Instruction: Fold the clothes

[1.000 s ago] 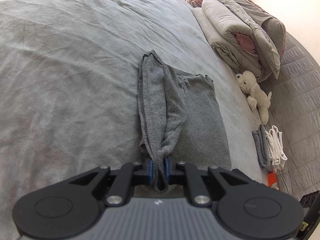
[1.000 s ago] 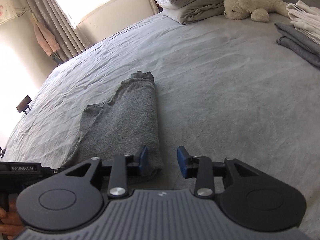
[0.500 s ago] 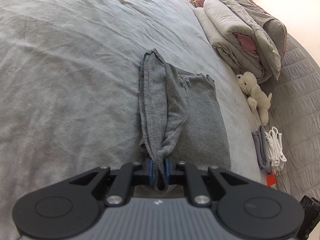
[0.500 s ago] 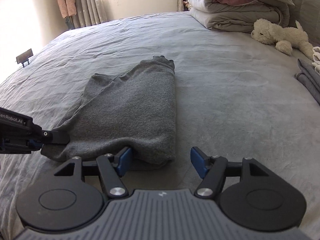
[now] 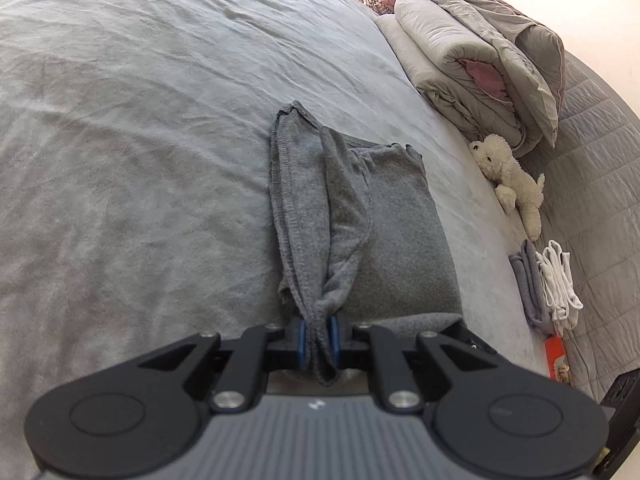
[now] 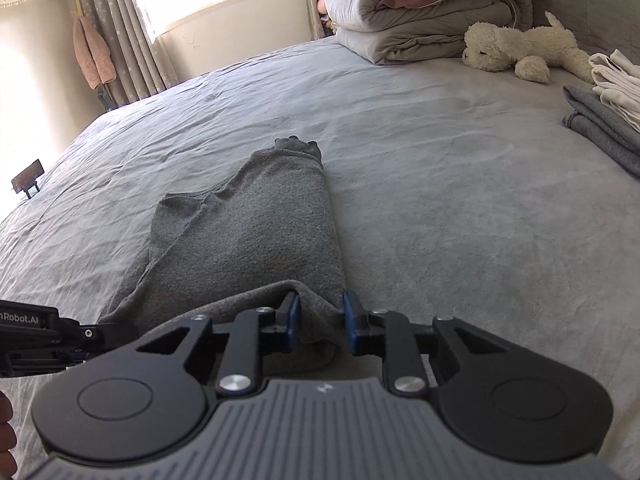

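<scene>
A grey knit garment (image 5: 392,240) lies folded lengthwise on the grey bedspread (image 5: 120,160). My left gripper (image 5: 319,340) is shut on a bunched strip of its near left edge, which hangs down between the blue pads. In the right wrist view the same garment (image 6: 248,232) runs away from me. My right gripper (image 6: 320,320) has the near right corner between its pads; its jaws are closing and the cloth fills the gap, touching both pads. The left gripper's body (image 6: 40,336) shows at the left edge there.
Folded duvets (image 6: 420,8) are stacked at the head of the bed, with a cream plush toy (image 6: 520,48) beside them. A pile of folded white clothes (image 6: 612,76) and grey clothes (image 6: 600,128) sits at the right. Curtains (image 6: 116,28) and a window stand beyond.
My right gripper slid onto the garment's near right corner, spread its jaws wide, then closed them around the cloth. The left gripper has kept its grip and place.
</scene>
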Motion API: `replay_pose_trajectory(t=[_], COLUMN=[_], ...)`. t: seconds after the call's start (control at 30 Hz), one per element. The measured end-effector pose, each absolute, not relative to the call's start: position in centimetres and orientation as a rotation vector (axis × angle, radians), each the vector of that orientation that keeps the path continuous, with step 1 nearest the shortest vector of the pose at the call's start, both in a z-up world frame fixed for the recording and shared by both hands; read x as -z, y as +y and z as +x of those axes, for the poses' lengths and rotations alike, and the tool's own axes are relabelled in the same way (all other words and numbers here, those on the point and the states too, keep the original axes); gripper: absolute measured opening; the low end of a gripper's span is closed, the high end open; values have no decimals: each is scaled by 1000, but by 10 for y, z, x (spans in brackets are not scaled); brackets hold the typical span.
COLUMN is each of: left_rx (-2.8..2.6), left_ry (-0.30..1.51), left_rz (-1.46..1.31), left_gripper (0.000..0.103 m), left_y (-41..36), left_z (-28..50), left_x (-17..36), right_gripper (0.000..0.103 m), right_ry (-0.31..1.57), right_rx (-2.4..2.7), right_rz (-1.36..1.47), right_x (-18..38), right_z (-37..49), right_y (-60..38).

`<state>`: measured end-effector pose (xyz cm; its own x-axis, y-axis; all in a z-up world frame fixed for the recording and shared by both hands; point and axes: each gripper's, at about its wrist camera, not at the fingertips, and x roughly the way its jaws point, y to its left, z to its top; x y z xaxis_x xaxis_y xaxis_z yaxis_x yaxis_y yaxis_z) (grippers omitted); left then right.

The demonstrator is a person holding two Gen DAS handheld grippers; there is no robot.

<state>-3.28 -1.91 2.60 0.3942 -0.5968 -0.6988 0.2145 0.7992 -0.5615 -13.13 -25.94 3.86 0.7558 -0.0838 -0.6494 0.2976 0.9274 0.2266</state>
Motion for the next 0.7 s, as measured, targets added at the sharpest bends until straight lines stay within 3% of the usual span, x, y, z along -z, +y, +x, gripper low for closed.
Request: replay_pose_trajectory(t=[0.7], left_rx=[520], left_ry=[1022], left_rz=[-322], left_gripper=[14], left_y=[-28], left_z=[-38], left_x=[-25], right_gripper=[21], right_ry=[753], right_rx=[209], right_rz=[374], right_x=[-39], right_z=[-138], right_y=[-279])
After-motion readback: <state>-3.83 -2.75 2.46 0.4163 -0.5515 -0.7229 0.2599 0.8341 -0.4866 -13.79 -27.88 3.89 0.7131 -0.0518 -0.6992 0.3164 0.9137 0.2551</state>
